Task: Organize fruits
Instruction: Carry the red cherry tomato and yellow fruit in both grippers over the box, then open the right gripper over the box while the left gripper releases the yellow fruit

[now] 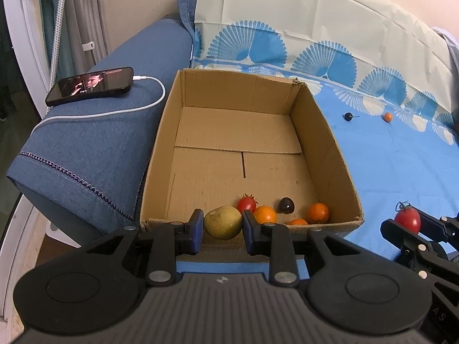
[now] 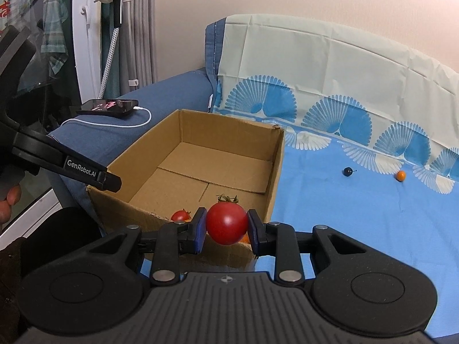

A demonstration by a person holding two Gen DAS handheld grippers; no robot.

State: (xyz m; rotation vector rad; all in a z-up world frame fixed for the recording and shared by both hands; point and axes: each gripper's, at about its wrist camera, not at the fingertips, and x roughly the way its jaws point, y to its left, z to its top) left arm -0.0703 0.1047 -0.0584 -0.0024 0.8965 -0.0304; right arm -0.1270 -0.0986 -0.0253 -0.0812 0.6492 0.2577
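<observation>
My left gripper (image 1: 223, 225) is shut on a yellow-green round fruit (image 1: 222, 222), held over the near wall of an open cardboard box (image 1: 327, 132). Inside the box near that wall lie a red tomato (image 1: 246, 204), two orange fruits (image 1: 265, 214) (image 1: 318, 212), a dark fruit (image 1: 286, 205) and a part-hidden orange one (image 1: 297, 222). My right gripper (image 2: 226, 228) is shut on a red tomato with a green stem (image 2: 226, 223), just in front of the box's near right corner (image 2: 275, 172). The same gripper and tomato (image 1: 407, 220) show at the right of the left wrist view.
A dark berry (image 1: 348, 116) and a small orange fruit (image 1: 387, 117) lie on the blue patterned cloth (image 1: 401, 166) beyond the box. A phone (image 1: 90, 85) on a white cable rests on the blue sofa arm (image 1: 94, 149) left of the box. A hand (image 2: 8, 200) holds the left gripper.
</observation>
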